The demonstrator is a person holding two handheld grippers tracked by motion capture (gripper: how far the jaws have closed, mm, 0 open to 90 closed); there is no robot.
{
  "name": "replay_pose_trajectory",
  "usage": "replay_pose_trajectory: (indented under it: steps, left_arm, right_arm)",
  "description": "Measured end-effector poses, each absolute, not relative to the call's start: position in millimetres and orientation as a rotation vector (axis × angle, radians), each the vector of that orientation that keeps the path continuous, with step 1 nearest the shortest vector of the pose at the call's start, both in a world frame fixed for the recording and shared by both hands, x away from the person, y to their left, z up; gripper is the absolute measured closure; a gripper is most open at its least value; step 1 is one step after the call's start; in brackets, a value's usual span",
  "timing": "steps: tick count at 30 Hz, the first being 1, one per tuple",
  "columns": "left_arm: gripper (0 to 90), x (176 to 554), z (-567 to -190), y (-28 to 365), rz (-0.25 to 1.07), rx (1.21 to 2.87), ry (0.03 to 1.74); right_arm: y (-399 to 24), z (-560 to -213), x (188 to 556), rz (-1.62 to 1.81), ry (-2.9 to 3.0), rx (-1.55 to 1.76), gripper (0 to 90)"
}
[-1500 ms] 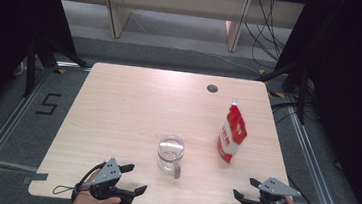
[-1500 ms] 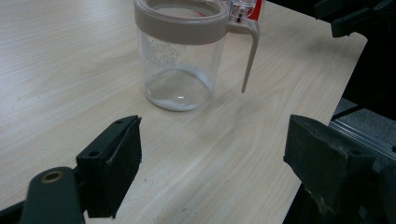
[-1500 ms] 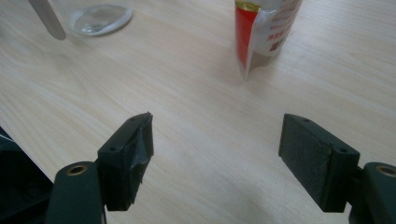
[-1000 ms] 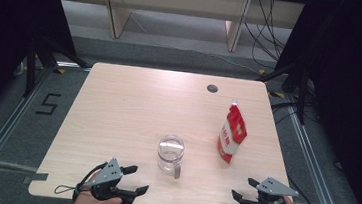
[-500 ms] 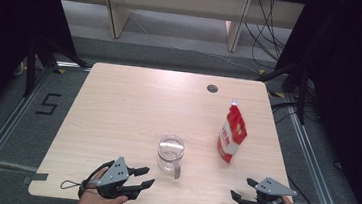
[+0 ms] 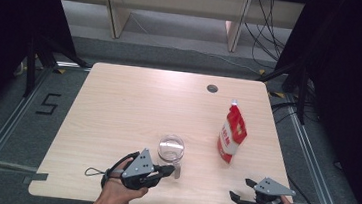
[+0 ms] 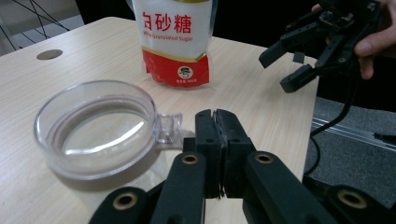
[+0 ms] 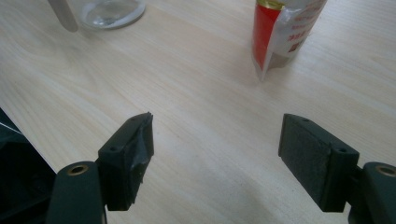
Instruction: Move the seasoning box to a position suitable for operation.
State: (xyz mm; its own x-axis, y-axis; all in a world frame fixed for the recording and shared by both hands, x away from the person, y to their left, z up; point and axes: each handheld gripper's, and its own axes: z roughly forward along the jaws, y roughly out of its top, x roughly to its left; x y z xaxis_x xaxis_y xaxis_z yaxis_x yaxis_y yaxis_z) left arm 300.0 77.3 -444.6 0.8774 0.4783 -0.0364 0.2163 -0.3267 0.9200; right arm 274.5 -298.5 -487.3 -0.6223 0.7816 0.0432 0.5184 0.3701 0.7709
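Near edge: my left gripper [image 6: 168,170] has its jaws pressed together, just closed on nothing, tips just short of the clear glass mug's [image 6: 171,149] handle. My right gripper [image 6: 240,199] rests spread wide, empty. To take the mug well, I'd reopen, straddle the handle squarely, then pinch (glass is slick). Mid-table right, the red-and-white plastic sugar pouch [image 7: 176,39] stands upright, printed "白砂糖" and "White Granulated Sugar". Beyond it, a small dark round grommet [image 6: 212,89].
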Motion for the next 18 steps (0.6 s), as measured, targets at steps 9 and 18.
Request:
replay_pose_trajectory:
  steps: [9,18]
  left_arm:
    - [89.2,313,-440,64,0.265,1.906,0.524]
    - [89.1,328,-435,49,0.268,1.914,0.532]
  right_arm:
    - [-297,-488,274,1.104,2.306,1.12,27.3]
    - [-297,-488,274,1.101,2.317,1.109,27.3]
